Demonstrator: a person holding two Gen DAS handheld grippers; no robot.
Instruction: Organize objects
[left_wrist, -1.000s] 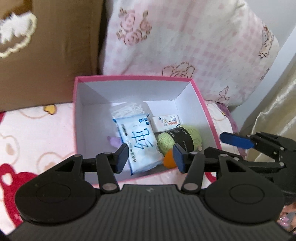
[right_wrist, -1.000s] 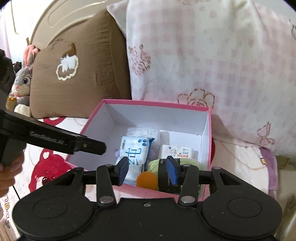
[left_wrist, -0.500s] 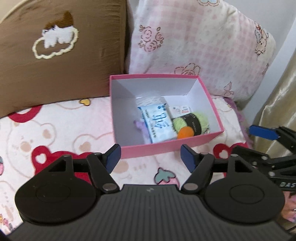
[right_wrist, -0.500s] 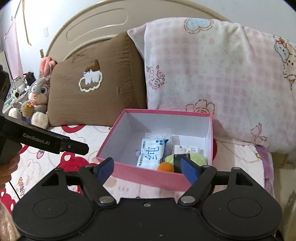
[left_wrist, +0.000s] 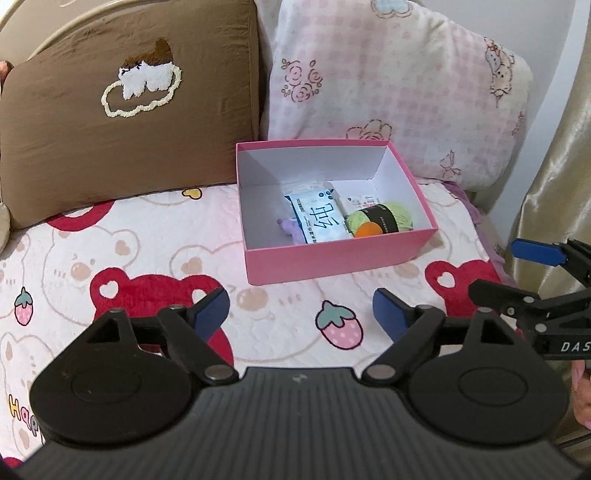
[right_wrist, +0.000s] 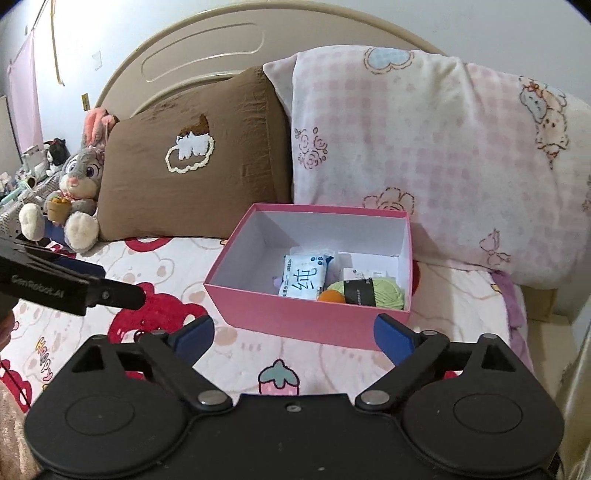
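A pink box (left_wrist: 332, 260) (right_wrist: 295, 317) stands open on the bed in front of the pillows. Inside lie a blue-and-white tissue pack (left_wrist: 320, 221) (right_wrist: 303, 277), a green yarn ball (left_wrist: 391, 219) (right_wrist: 384, 293), an orange ball (left_wrist: 367, 230) (right_wrist: 330, 296), a small white carton (left_wrist: 360, 201) and a purple item (left_wrist: 288, 226). My left gripper (left_wrist: 301, 314) is open and empty, hovering over the blanket short of the box. My right gripper (right_wrist: 293, 336) is open and empty, just before the box's near wall; it also shows in the left wrist view (left_wrist: 517, 273).
A brown pillow (left_wrist: 122, 118) (right_wrist: 192, 162) and a pink checked pillow (left_wrist: 399, 88) (right_wrist: 424, 147) lean on the headboard behind the box. A plush rabbit (right_wrist: 74, 188) sits at the left. A gold curtain (left_wrist: 554, 184) hangs at the right. The bear-print blanket (left_wrist: 129, 258) covers the bed.
Both grippers have pulled back and up from the box and opened wide. The orange ball stays in the box beside the yarn.
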